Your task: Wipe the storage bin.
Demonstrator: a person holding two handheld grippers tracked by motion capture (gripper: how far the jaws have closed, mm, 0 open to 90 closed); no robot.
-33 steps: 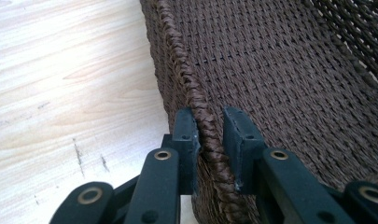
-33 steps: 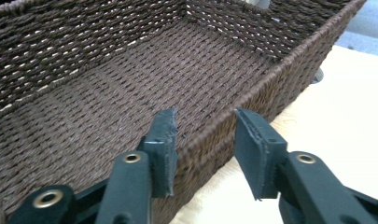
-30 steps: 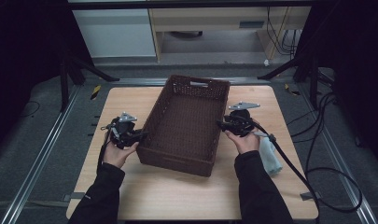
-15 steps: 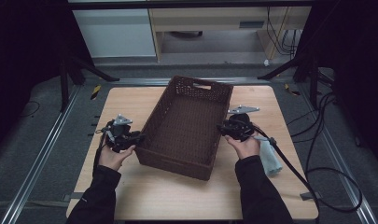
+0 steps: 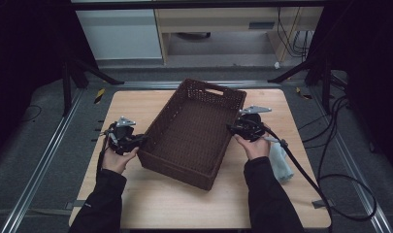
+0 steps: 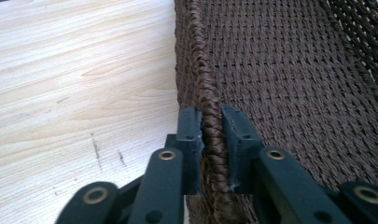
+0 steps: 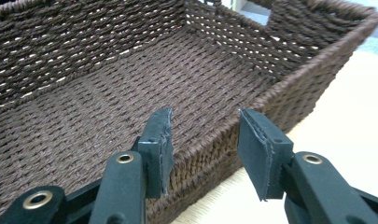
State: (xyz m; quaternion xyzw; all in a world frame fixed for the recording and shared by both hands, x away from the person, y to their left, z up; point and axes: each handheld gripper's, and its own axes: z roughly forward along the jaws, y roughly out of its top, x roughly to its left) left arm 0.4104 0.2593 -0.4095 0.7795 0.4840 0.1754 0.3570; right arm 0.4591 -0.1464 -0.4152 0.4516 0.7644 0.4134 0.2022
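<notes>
Nearest to me, my forearms in dark sleeves come up from the near edge of the wooden table (image 5: 150, 204). My left tongs (image 5: 136, 141) are clamped on the left rim of the basket (image 5: 194, 131); their jaws have just been closing, and in the left gripper view the pads (image 6: 190, 140) press on both sides of the braided edge. My right tongs (image 5: 231, 128) stand open astride the right rim; their jaws have just been opening, and in the right gripper view one jaw is inside the wall, the other outside, with a gap beside the rim. Just right of my right hand a light blue cloth (image 5: 281, 162) lies on the table.

The basket sits in the middle of the table, turned at an angle, its long sides running near to far. It is dark brown, woven, rectangular, with straight walls, a thick plaited rim and a handle slot (image 5: 214, 90) cut in the far end wall. It holds nothing.
</notes>
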